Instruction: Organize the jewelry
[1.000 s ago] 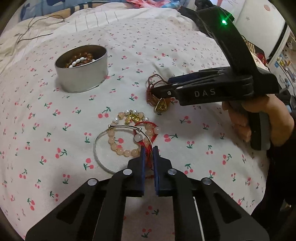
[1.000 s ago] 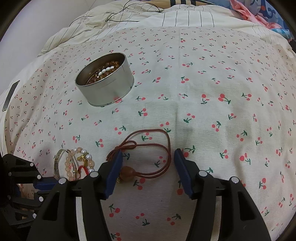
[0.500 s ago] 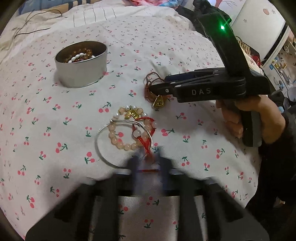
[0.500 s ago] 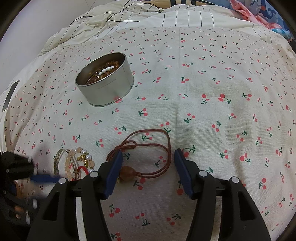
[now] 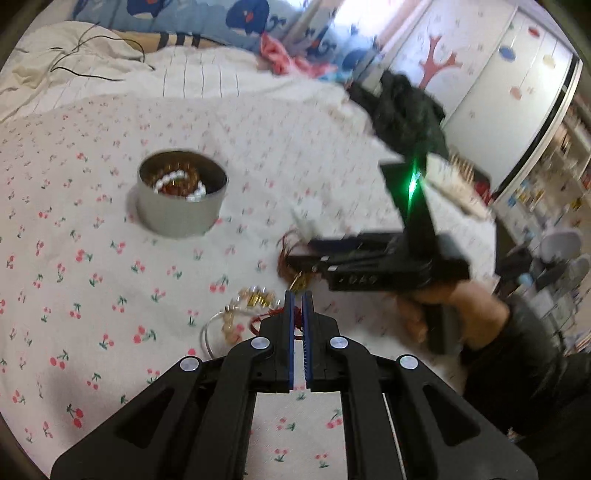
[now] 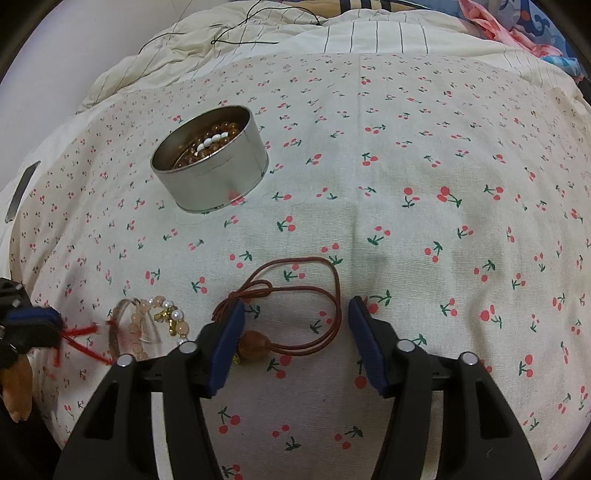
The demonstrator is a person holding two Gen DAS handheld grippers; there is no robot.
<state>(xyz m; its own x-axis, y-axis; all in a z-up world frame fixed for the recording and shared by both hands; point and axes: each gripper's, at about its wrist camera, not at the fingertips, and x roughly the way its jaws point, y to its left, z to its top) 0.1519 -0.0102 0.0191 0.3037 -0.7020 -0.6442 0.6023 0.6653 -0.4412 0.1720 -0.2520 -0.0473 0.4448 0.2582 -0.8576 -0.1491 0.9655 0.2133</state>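
A round metal tin (image 5: 182, 201) (image 6: 210, 162) with brown and white beads inside stands on the cherry-print bedspread. My left gripper (image 5: 298, 295) (image 6: 35, 325) is shut on a red string bracelet (image 5: 275, 317) (image 6: 79, 336) and lifts it; the string is taut. Under it lie a pink bead bracelet (image 6: 138, 325), a silver bangle (image 5: 210, 332) and gold-and-pearl charms (image 5: 258, 297). My right gripper (image 6: 297, 314) (image 5: 306, 254) is open, its jaws astride a brown cord necklace (image 6: 295, 295) with a wooden bead (image 6: 255, 341).
The bedspread (image 6: 406, 166) covers a bed with a striped quilt (image 6: 369, 29) and a black cable (image 6: 236, 33) at the far side. A phone (image 6: 22, 190) lies at the left edge. Dark clothing (image 5: 402, 110) and a wardrobe (image 5: 498, 74) stand to the right.
My left gripper has risen and tilted up, pulling the red string bracelet off the pile. The right gripper has not moved.
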